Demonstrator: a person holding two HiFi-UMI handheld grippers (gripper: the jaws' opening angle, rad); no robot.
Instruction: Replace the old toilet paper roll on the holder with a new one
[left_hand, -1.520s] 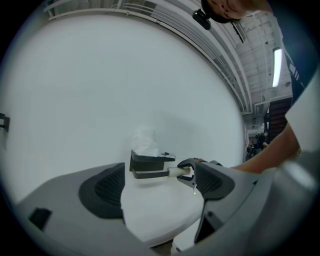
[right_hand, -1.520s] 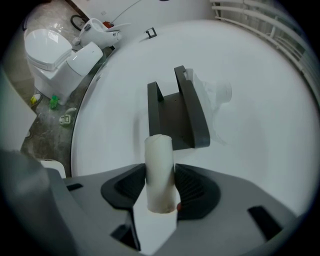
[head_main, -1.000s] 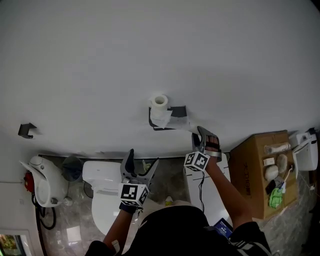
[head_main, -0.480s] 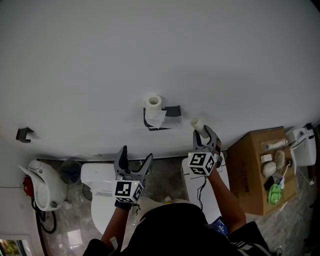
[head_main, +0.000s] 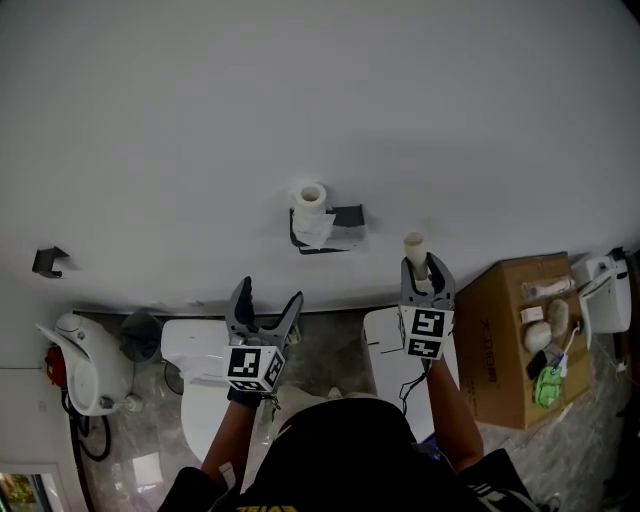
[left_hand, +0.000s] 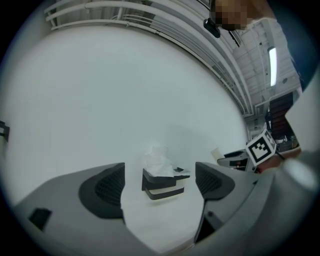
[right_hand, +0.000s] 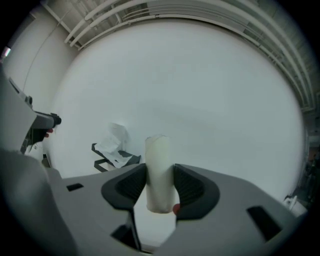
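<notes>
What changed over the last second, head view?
The right tongs, shut on the pale tube, pulled right, away from the holder, and rolled so the tube now stands upright. Left tongs open and empty as before; the paper roll on the holder unchanged.

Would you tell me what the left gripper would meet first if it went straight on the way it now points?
Probably the black wall-mounted holder, with crumpled white toilet paper on top, which sits centred between the left gripper's open jaws; depth is unclear.
</notes>
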